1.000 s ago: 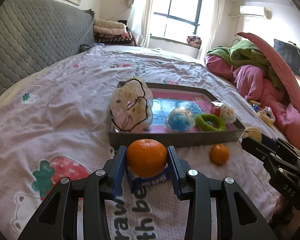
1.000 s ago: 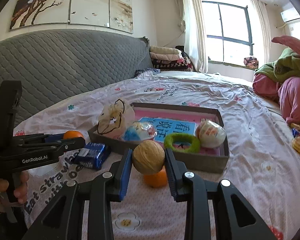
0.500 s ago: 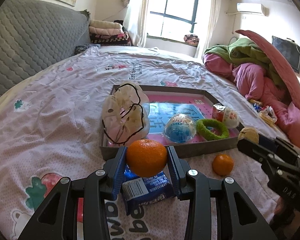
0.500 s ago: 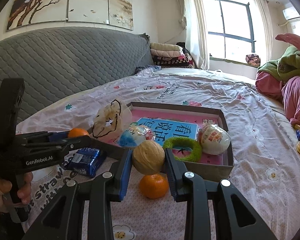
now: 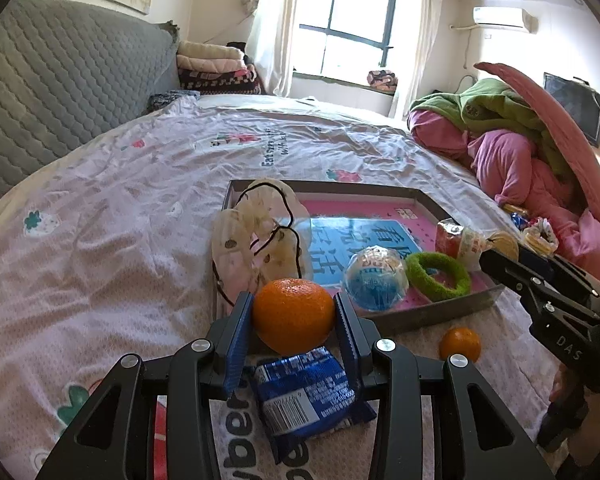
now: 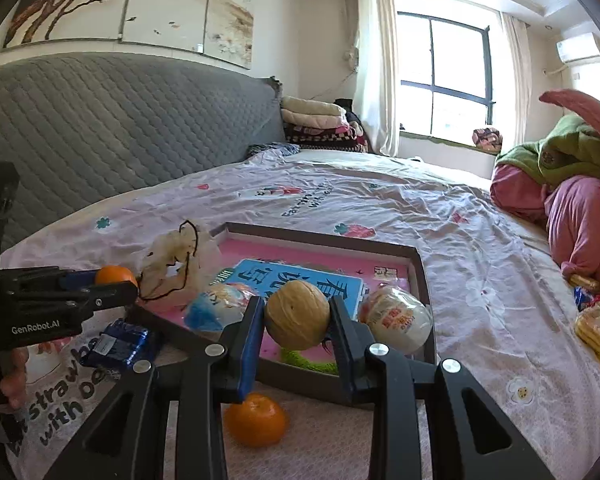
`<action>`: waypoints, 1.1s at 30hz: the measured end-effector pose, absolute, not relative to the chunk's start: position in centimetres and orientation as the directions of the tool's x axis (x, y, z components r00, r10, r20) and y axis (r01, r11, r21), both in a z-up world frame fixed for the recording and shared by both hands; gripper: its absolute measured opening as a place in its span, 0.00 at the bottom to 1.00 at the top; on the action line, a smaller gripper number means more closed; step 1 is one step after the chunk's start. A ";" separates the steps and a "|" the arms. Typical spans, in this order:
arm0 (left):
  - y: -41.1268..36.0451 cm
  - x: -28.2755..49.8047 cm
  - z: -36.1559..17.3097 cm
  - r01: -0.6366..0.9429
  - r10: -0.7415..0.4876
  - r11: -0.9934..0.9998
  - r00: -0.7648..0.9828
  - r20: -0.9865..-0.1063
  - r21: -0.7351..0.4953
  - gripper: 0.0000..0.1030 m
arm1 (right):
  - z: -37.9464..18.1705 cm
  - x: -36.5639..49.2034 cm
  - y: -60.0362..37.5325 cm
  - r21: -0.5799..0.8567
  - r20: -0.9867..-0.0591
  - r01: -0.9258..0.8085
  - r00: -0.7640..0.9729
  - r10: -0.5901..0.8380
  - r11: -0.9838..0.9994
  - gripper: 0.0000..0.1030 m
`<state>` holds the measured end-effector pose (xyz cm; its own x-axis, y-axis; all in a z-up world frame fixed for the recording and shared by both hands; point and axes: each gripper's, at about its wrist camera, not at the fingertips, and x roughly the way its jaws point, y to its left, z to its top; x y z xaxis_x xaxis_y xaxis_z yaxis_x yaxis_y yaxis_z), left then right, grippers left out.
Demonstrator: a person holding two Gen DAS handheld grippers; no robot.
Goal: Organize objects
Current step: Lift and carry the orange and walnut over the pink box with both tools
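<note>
My left gripper (image 5: 294,320) is shut on an orange mandarin (image 5: 293,316), held above the near left corner of the grey tray (image 5: 432,314). My right gripper (image 6: 298,322) is shut on a tan walnut (image 6: 298,315), held over the tray's near rim (image 6: 300,380). The tray holds a crumpled plastic bag (image 5: 256,236), a blue-and-white wrapped ball (image 5: 374,278), a green ring (image 5: 438,276) and a red-and-white wrapped ball (image 6: 396,318). A second mandarin (image 6: 256,420) and a blue snack packet (image 5: 306,392) lie on the bedsheet in front of the tray.
The tray sits on a pink printed bedsheet (image 5: 120,216). A grey quilted headboard (image 6: 120,128) stands at left. Pink and green bedding (image 5: 520,148) is piled at right, with snack packets (image 6: 596,320) beside it.
Both grippers have risen and moved forward toward the tray with their loads. The blue packet and loose mandarin now show lower, below the grippers.
</note>
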<state>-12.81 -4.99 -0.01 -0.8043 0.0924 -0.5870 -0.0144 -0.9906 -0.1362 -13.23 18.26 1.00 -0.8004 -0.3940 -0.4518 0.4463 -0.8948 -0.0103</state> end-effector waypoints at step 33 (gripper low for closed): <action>-6.0 -18.4 -1.0 -0.031 0.129 -0.986 -0.767 -0.628 -0.165 0.40 | -0.9 -16.4 17.9 -0.014 -0.552 0.397 -0.768 -0.324 -0.918 0.32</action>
<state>-18.40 -6.00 -0.99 -0.7673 0.1293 -0.6281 -0.0312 -0.9858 -0.1648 -16.39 17.95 -0.90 -0.7679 -0.3245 -0.5523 0.3974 -0.9175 -0.0135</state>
